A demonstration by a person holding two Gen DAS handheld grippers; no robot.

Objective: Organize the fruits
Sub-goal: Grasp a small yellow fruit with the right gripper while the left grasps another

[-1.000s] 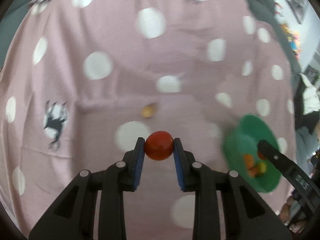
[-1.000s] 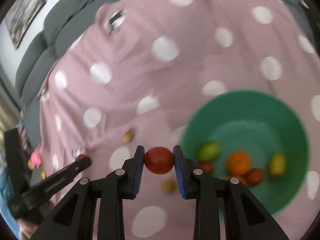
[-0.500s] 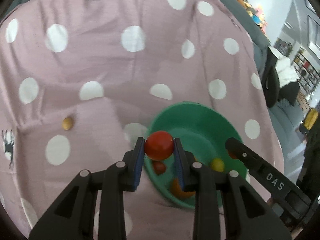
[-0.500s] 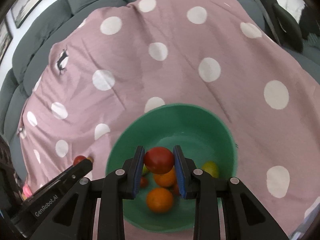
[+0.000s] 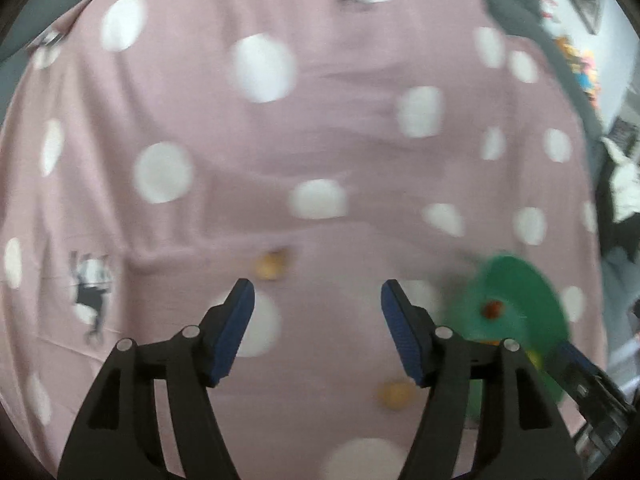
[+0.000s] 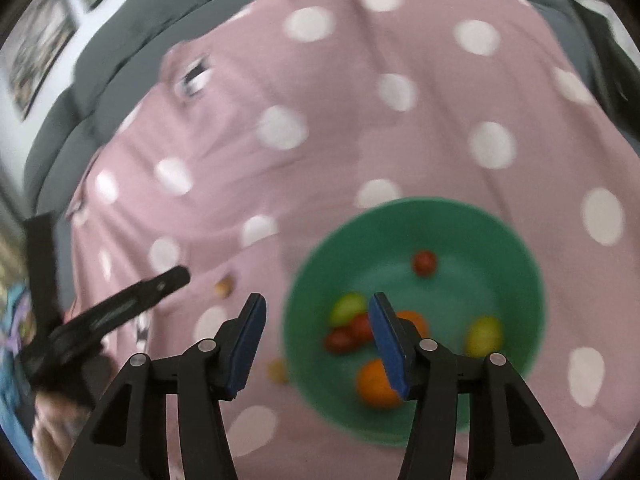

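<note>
1. Covering a sofa point(image 6: 120, 68), a pink dotted cloth point(image 5: 320, 128) carries the job.
2. The green bowl point(image 6: 500, 232) holds most fruit: oranges, reds, yellow-greens.
3. Both grippers, left point(image 5: 316, 300) and right point(image 6: 316, 316), have just been opening; jaws apart, nothing between them.
4. Two small tan fruits point(image 5: 270, 266) remain on the cloth, likely the last.
5. No legible writing.

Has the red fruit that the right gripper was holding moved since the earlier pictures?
Yes. The right gripper has just been opening and nothing is between its jaws. A red fruit now lies apart inside the green bowl, probably the released one.
</note>
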